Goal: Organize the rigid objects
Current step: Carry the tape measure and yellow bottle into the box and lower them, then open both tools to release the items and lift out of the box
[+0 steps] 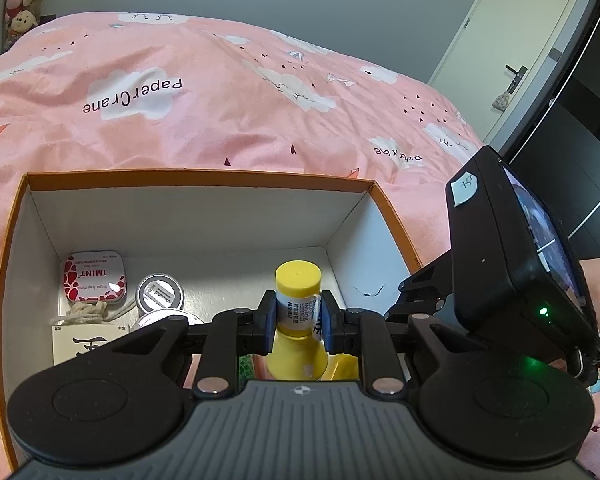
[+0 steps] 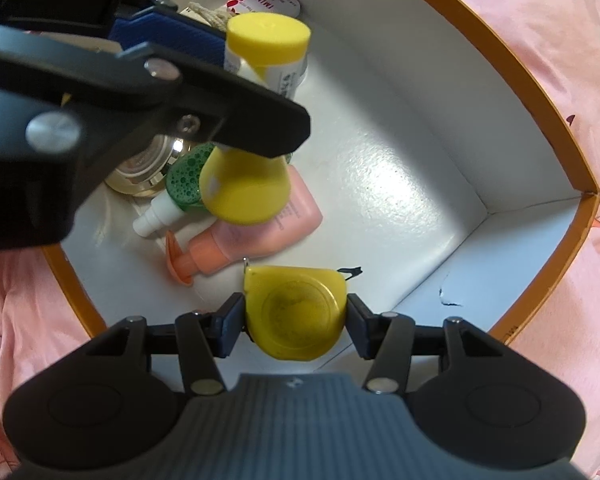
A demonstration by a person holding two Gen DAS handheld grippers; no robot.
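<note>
Gripping a yellow bottle by its white-labelled neck, the left gripper has both blue pads pressed against the label just under the flat yellow cap, inside the box. This bottle has a wide yellow body that flares out below the neck, and its long axis runs toward 12 o'clock in the left wrist view, cap farthest from the camera. In the right wrist view the same bottle hangs above the box floor, cap toward 12 o'clock, body over a pink pump bottle and a green spray bottle lying flat. The right gripper clamps a yellow tape measure, round face up, at 6 o'clock near the box's corner. A red mint tin, a round silver tin and a bundle of cord lie at 9 to 10 o'clock by the left wall. White floor lies bare from 1 to 4 o'clock in the right wrist view, bounded by the orange-rimmed walls. The box sits on a pink bedspread.
</note>
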